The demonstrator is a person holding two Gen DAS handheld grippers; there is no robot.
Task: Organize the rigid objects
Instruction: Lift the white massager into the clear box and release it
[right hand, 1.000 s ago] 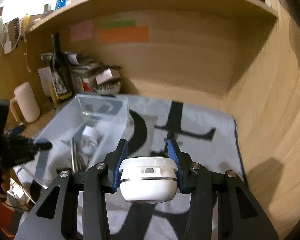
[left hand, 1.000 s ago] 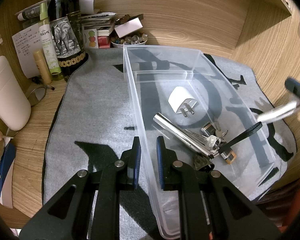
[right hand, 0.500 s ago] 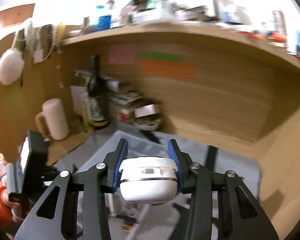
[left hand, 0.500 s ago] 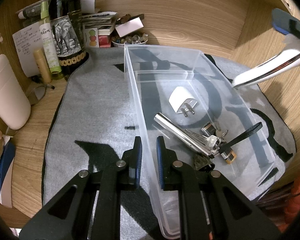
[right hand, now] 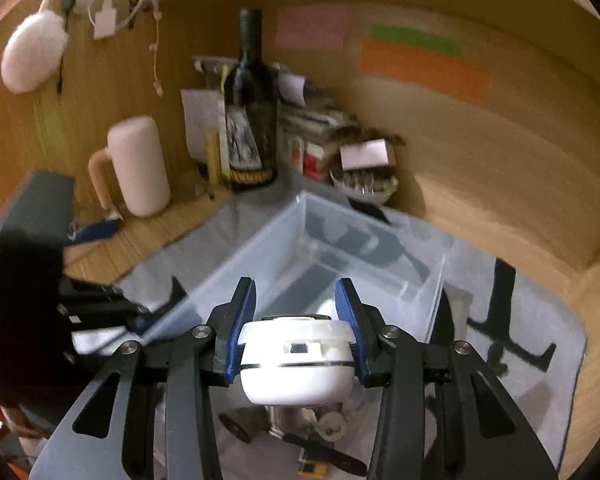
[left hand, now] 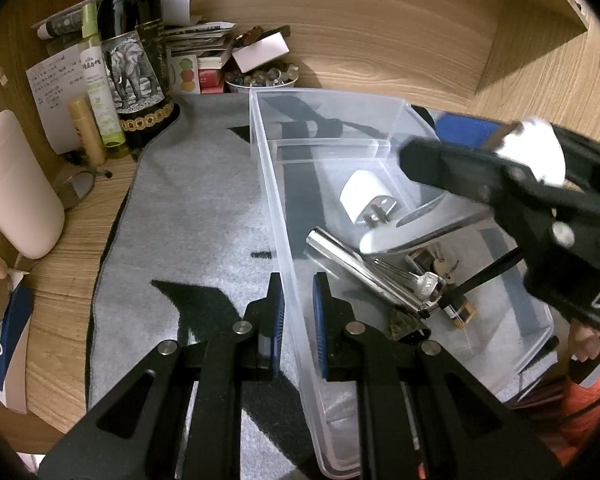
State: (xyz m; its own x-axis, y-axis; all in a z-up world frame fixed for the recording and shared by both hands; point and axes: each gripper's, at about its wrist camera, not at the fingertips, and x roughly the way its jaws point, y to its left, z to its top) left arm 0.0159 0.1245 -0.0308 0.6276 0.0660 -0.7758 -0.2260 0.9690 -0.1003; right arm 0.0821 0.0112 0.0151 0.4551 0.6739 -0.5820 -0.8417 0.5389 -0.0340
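I am keeping the left gripper [left hand: 298,320] pinching the near long wall of the clear plastic rectangular bin [left hand: 396,120], one blue pad on each side. I am holding the right gripper [right hand: 296,312] over the bin, clamped on a round white plastic case with a thin dark seam [right hand: 298,364]. The bin is sitting on a grey felt mat [left hand: 188,200]. Inside it are lying a white plug adapter [left hand: 360,196], a chrome tube [left hand: 352,264], and keys [left hand: 428,280].
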